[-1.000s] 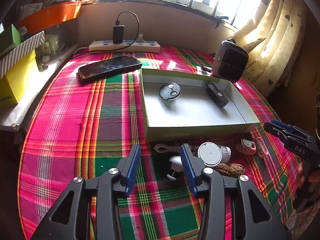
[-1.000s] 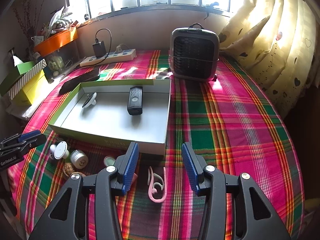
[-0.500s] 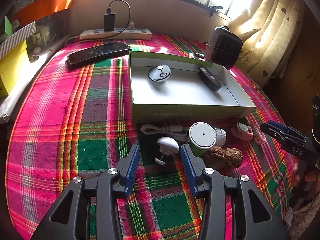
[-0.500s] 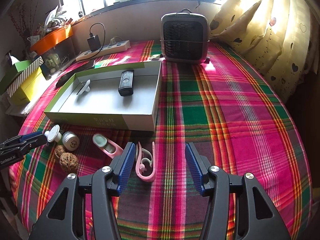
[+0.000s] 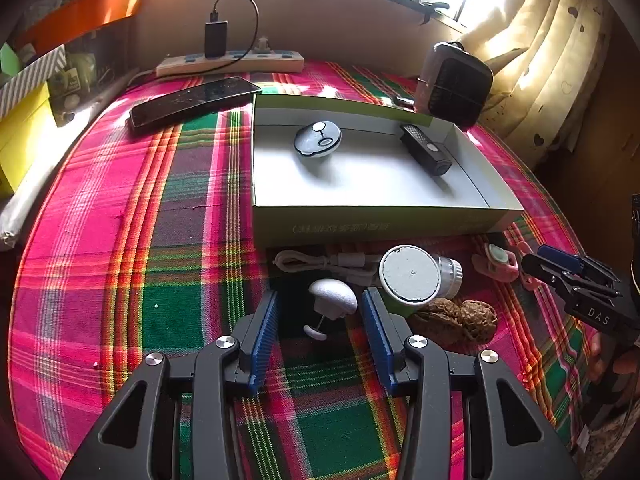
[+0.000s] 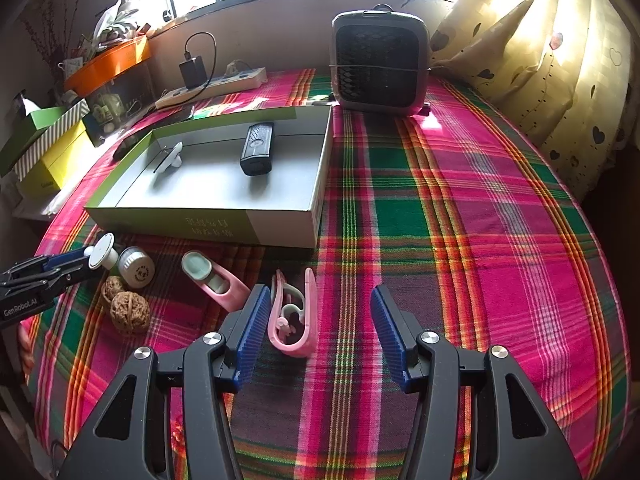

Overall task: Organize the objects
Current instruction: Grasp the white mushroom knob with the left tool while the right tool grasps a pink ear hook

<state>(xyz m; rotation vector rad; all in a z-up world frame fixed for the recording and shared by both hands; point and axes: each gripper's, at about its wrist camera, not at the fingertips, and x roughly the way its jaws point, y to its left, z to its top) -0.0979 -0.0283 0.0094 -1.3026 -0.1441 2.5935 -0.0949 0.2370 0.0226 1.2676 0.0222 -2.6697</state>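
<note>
We list a green-sided tray (image 6: 208, 226) on a plaid cloth (image 6: 460, 216), holding a round white gadget (image 5: 318, 139) and a black remote (image 6: 257, 148).

In front of the tray we find a white mushroom-shaped knob (image 5: 333, 297), a white cable (image 5: 316, 261), a small white jar (image 5: 416, 274), two walnuts (image 5: 456, 318), a pink clip (image 6: 212, 276) and pink ear hooks (image 6: 294, 316).

Our left gripper (image 5: 318, 334) stands with jaws apart around the knob, pads clear of it. Our right gripper (image 6: 316, 332) stands with jaws apart, the ear hooks between them near the left pad, not pinched.

Behind: a phone (image 5: 192, 100), a power strip (image 5: 230, 63), a small heater (image 6: 380, 66).
</note>
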